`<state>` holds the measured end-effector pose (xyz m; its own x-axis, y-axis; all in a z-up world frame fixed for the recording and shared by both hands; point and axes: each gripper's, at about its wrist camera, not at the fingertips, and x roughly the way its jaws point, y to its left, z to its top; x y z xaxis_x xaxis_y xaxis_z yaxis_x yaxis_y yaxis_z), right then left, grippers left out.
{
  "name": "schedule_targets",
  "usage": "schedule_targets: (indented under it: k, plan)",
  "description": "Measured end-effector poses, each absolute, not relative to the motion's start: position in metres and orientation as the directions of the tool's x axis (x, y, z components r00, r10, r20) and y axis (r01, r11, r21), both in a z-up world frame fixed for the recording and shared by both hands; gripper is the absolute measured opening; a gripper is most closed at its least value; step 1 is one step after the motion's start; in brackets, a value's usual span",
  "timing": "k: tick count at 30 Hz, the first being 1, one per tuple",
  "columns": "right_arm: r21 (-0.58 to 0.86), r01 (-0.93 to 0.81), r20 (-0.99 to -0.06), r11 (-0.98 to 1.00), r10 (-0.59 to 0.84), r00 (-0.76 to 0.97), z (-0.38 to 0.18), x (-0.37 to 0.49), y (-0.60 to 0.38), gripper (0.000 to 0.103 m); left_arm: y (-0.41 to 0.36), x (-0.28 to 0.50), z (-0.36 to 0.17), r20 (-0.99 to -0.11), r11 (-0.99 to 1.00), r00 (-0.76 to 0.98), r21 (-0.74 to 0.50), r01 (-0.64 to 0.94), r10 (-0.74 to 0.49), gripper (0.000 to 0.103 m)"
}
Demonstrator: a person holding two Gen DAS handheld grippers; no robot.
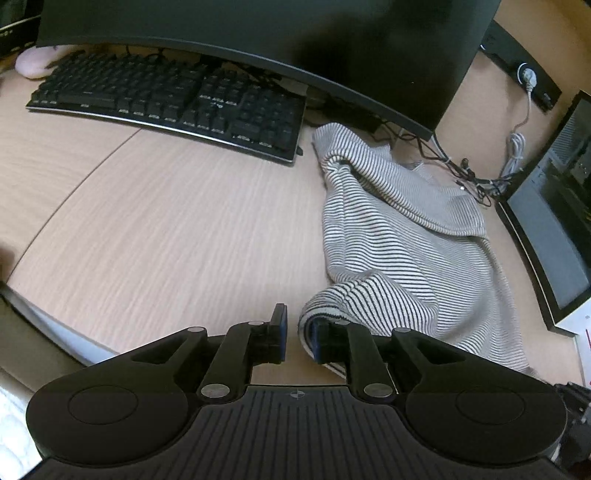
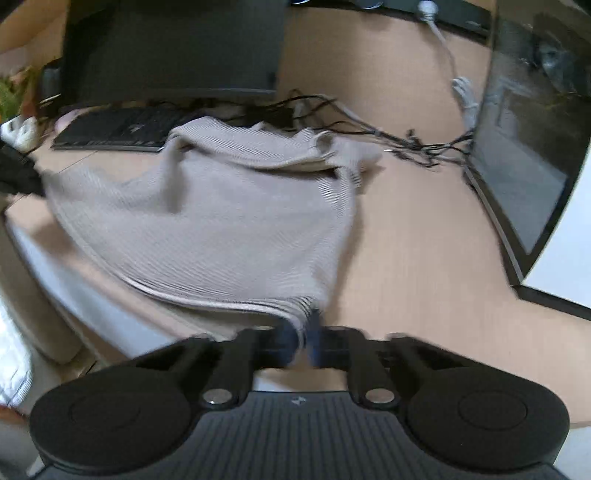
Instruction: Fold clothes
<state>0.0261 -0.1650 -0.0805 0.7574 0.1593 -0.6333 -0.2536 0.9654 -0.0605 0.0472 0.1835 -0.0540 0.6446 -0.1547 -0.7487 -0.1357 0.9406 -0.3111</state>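
A grey-and-white striped garment (image 1: pixel 399 236) lies crumpled on the wooden desk (image 1: pixel 166 221), to the right of the keyboard. My left gripper (image 1: pixel 297 332) is at the garment's near left corner. The hem curls over its right finger, and a narrow strip of desk shows between the cloth and the left pad (image 1: pixel 280 332), so the jaws stand slightly open. In the blurred right wrist view the same garment (image 2: pixel 221 206) is spread wide, and my right gripper (image 2: pixel 304 339) is shut on its near hem, which rises off the desk (image 2: pixel 424 240) there.
A black keyboard (image 1: pixel 166 99) and a large dark monitor (image 1: pixel 258 33) stand at the back. Tangled cables (image 1: pixel 465 173) lie behind the garment. A dark glass-fronted case (image 1: pixel 554 221) stands at the right. The desk's rounded front edge (image 1: pixel 55 321) runs at lower left.
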Motion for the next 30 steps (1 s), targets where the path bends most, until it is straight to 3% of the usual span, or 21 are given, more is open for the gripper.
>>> schedule_targets:
  k: [4, 6, 8, 9, 11, 14, 18, 21, 24, 27, 30]
  plan:
    - [0.006, -0.208, -0.555, 0.978, 0.177, 0.813, -0.046, 0.022, -0.187, 0.004, 0.18, 0.039, -0.042, -0.721, 0.94, 0.671, -0.326, -0.105, -0.175, 0.015]
    - [0.0, -0.229, -0.534, 0.973, 0.193, 0.823, -0.035, 0.015, -0.193, 0.004, 0.182, 0.033, -0.05, -0.748, 0.942, 0.647, -0.305, -0.137, -0.148, 0.022]
    - [-0.02, -0.268, -0.557, 0.963, 0.212, 0.803, -0.04, 0.011, -0.193, 0.006, 0.184, 0.027, -0.058, -0.773, 0.944, 0.622, -0.284, -0.169, -0.121, 0.041]
    - [-0.025, -0.278, -0.588, 0.96, 0.211, 0.781, -0.049, 0.009, -0.193, 0.009, 0.185, 0.023, -0.063, -0.786, 0.945, 0.609, -0.272, -0.185, -0.107, 0.045]
    - [-0.036, -0.288, -0.641, 0.957, 0.199, 0.741, -0.065, 0.003, -0.194, 0.023, 0.19, 0.015, -0.078, -0.831, 0.948, 0.553, -0.219, -0.231, -0.057, 0.056]
    - [-0.054, -0.276, -0.687, 0.96, 0.165, 0.708, -0.08, -0.009, -0.202, 0.027, 0.205, 0.003, -0.091, -0.875, 0.938, 0.482, -0.128, -0.323, 0.046, 0.055]
    - [-0.024, -0.178, -0.645, 0.984, 0.12, 0.754, -0.062, -0.005, -0.221, 0.027, 0.22, -0.001, -0.071, -0.848, 0.916, 0.527, -0.162, -0.366, 0.061, 0.056]
    - [0.052, -0.161, -0.608, 0.986, 0.159, 0.778, -0.044, 0.015, -0.222, 0.027, 0.193, 0.025, -0.042, -0.781, 0.955, 0.624, -0.206, -0.213, -0.029, 0.062]
    - [0.11, -0.204, -0.615, 0.973, 0.228, 0.755, -0.049, 0.043, -0.191, 0.027, 0.149, 0.057, -0.027, -0.73, 0.974, 0.666, -0.225, -0.019, -0.155, 0.074]
    - [0.114, -0.229, -0.653, 0.967, 0.247, 0.716, -0.07, 0.073, -0.158, 0.027, 0.1, 0.088, -0.034, -0.714, 0.976, 0.666, -0.145, 0.162, -0.216, 0.075]
    - [0.069, -0.217, -0.695, 0.974, 0.203, 0.69, -0.092, 0.09, -0.137, 0.027, 0.08, 0.108, -0.056, -0.746, 0.965, 0.624, -0.099, 0.244, -0.234, 0.075]
